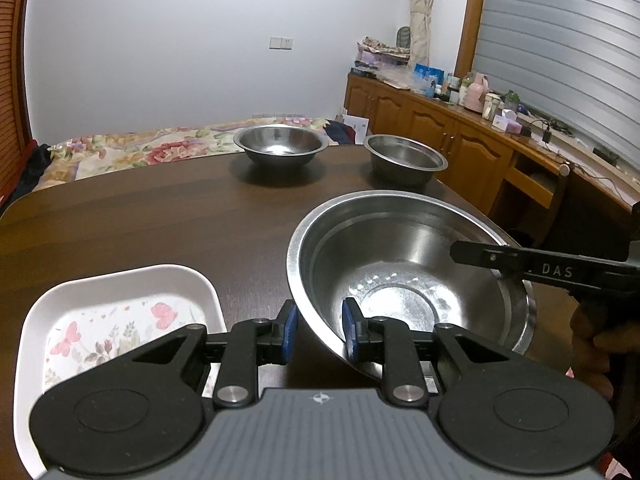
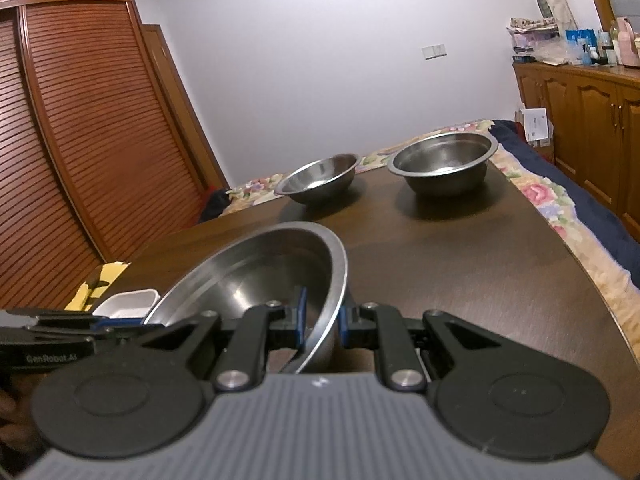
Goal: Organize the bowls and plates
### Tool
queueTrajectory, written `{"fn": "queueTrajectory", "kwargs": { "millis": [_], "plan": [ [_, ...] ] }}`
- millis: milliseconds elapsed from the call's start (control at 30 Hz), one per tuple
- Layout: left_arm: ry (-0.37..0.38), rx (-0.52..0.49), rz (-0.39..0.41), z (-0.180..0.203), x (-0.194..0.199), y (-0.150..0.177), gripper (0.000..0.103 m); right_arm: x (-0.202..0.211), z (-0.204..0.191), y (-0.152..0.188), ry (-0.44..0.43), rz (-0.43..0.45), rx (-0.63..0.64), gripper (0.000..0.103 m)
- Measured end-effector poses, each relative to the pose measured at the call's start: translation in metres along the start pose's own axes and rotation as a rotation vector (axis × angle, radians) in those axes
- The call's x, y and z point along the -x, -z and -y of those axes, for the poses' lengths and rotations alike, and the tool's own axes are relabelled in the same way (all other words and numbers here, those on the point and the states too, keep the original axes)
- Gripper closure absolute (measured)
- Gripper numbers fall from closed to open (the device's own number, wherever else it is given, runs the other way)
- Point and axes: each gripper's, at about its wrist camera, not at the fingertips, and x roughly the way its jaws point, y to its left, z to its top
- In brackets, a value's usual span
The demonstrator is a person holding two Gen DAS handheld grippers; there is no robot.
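Right gripper is clamped on the near rim of the large steel bowl, one pad inside the wall and one outside. Left gripper straddles the opposite rim of the same bowl; its pads stand either side of the wall, and whether they press on it cannot be told from the left wrist view. The two-sided hold is judged deliberate: a bowl this wide would tip if lifted from one edge.

Landmark for positions: the large steel bowl. It sits tilted, near the front of the dark wooden bench, and appears raised off the surface on one side.

Beyond it, well apart, stands a straight-sided steel bowl toward the far right corner. Beyond it to the left, also well apart, stands a flared steel bowl at the far edge. Both are upright and empty. Their spacing suggests they await nesting, largest at the bottom.

Just beside the large bowl, on its left, lies a white floral tray, flat on the bench, not touching it.

Assessment: sorting is at an early stage; nothing is stacked yet. Risk noted: thin, slick rim may slip between the pads.
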Motion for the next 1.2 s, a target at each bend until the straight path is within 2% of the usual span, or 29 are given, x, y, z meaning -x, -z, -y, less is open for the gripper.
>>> {"fn": "queueTrajectory", "kwargs": {
  "millis": [267, 700, 933, 1067, 1200],
  "plan": [
    [0.005, -0.008, 0.007, -0.001, 0.003, 0.003, 0.077, -0.001, 0.003, 0.008, -0.003, -0.021, -0.026, 0.085],
    [-0.004, -0.014, 0.02, 0.0, 0.004, 0.005, 0.076, 0.001, -0.001, 0.011, 0.007, -0.01, 0.007, 0.085],
    [-0.018, 0.002, 0.037, -0.002, 0.006, 0.004, 0.066, 0.002, -0.001, 0.011, 0.011, -0.006, 0.009, 0.084],
    [-0.027, 0.012, 0.052, -0.006, 0.01, 0.001, 0.059, 0.005, 0.001, 0.008, 0.024, 0.005, 0.008, 0.074],
    [-0.036, 0.019, 0.065, -0.009, 0.012, -0.002, 0.056, 0.009, 0.001, 0.001, 0.04, 0.02, 0.019, 0.07]
  ]
}}
